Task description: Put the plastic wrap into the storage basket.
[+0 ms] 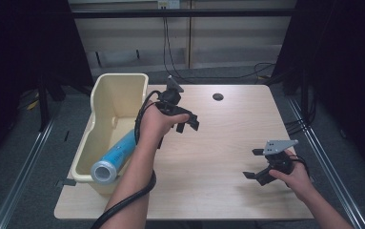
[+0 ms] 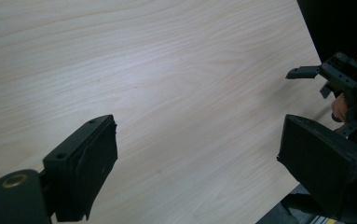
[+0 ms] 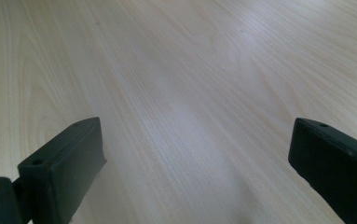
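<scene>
Both tongs are hanging spread, empty, over the table [image 1: 218, 143]: left tongs [image 1: 187, 121] mid-frame, right tongs [image 1: 253, 163] lower right; blue can [image 1: 116, 157] lying in beige bin [image 1: 118, 93].

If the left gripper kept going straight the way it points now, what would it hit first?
Most likely the bare wooden table. The left gripper is open and angled down at it, with nothing between its fingers. The right gripper sits off to the side of that line, though depth is unclear.

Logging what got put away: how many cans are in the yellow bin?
1. A blue can lies tilted in the bin, its silver end over the near rim. The person's left forearm could hide more behind it.
</scene>
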Demonstrator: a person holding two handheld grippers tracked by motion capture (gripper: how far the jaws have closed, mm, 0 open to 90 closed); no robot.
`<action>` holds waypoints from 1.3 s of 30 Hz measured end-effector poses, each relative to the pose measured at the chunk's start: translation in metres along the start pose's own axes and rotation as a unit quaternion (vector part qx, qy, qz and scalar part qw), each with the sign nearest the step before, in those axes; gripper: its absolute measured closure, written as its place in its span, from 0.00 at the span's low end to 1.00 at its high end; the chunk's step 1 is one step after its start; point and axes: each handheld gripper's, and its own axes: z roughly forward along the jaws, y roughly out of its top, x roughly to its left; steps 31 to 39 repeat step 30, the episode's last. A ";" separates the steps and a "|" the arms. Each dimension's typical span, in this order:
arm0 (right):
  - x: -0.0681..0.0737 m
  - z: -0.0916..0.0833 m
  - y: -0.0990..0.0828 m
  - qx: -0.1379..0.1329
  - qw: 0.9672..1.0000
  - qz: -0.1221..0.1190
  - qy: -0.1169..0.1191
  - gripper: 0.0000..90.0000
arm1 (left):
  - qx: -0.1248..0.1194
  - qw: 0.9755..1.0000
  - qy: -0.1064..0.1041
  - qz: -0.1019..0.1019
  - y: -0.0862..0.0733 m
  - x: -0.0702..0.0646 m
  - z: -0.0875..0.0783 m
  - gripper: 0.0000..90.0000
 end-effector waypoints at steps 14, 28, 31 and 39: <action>0.000 0.001 0.000 -0.003 1.000 -0.003 -0.002 0.03 | 0.007 1.000 -0.018 0.021 -0.012 -0.006 0.032 0.12; -0.002 0.001 -0.001 0.000 1.000 0.001 -0.001 0.03 | 0.005 0.999 -0.021 0.039 -0.026 -0.007 0.056 0.11; -0.002 0.002 -0.001 0.000 1.000 0.001 -0.001 0.03 | 0.004 0.999 -0.016 0.043 -0.030 -0.008 0.060 0.10; -0.002 0.002 -0.001 0.000 1.000 0.001 -0.001 0.03 | 0.004 0.999 -0.016 0.043 -0.030 -0.008 0.060 0.10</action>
